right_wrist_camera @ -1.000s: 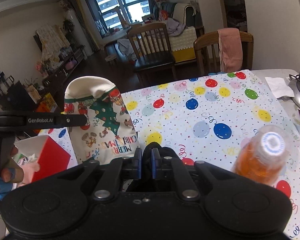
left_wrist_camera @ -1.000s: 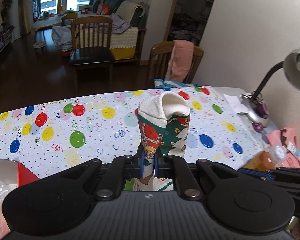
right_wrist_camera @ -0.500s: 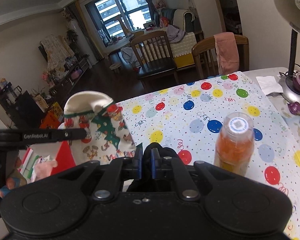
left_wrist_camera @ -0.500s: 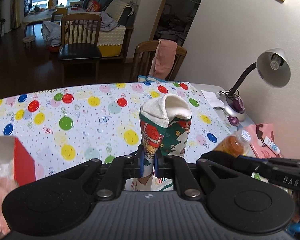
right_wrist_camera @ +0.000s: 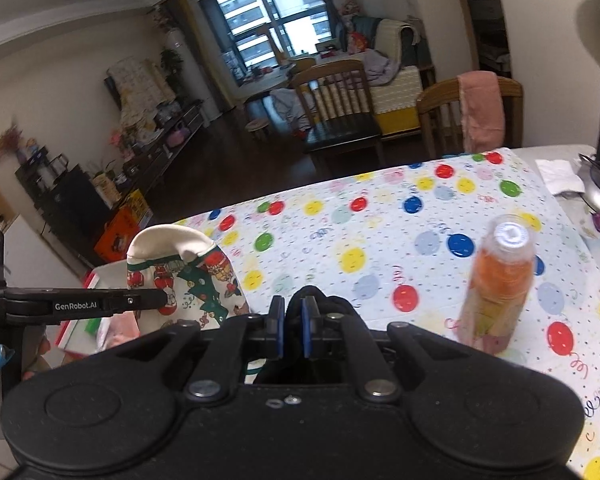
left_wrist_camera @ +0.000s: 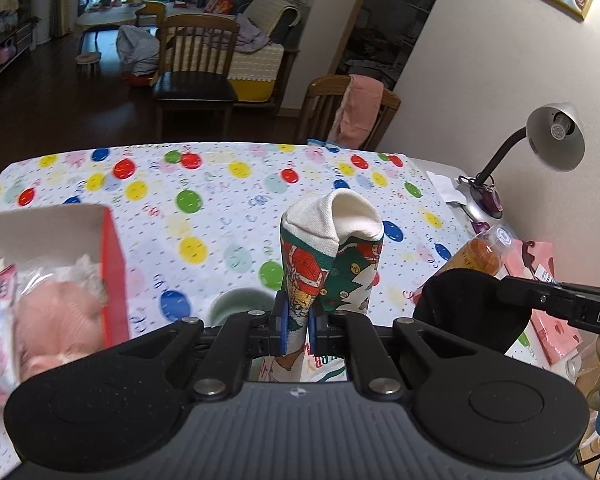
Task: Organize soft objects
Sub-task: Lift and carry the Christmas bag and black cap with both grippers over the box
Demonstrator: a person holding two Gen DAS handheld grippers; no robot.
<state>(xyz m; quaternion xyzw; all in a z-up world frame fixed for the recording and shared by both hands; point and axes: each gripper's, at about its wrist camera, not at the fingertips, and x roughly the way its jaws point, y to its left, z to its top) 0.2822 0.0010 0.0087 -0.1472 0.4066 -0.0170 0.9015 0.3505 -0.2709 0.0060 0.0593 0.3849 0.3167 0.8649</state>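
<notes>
The left gripper [left_wrist_camera: 298, 330] pinches a white Christmas-print fabric sock [left_wrist_camera: 332, 256] between its jaws, upright above the balloon-patterned surface [left_wrist_camera: 220, 216]. The right gripper [right_wrist_camera: 293, 332] jaws pinch a black soft cloth [right_wrist_camera: 314, 300].

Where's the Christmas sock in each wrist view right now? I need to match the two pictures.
Left wrist: Christmas sock stands at centre, pinched in the left tongs.
Right wrist: the same sock is at lower left, behind the left tool's black arm.
Shared landmark: the orange bottle, at right in the left view, stands at right in the right view too.
</notes>
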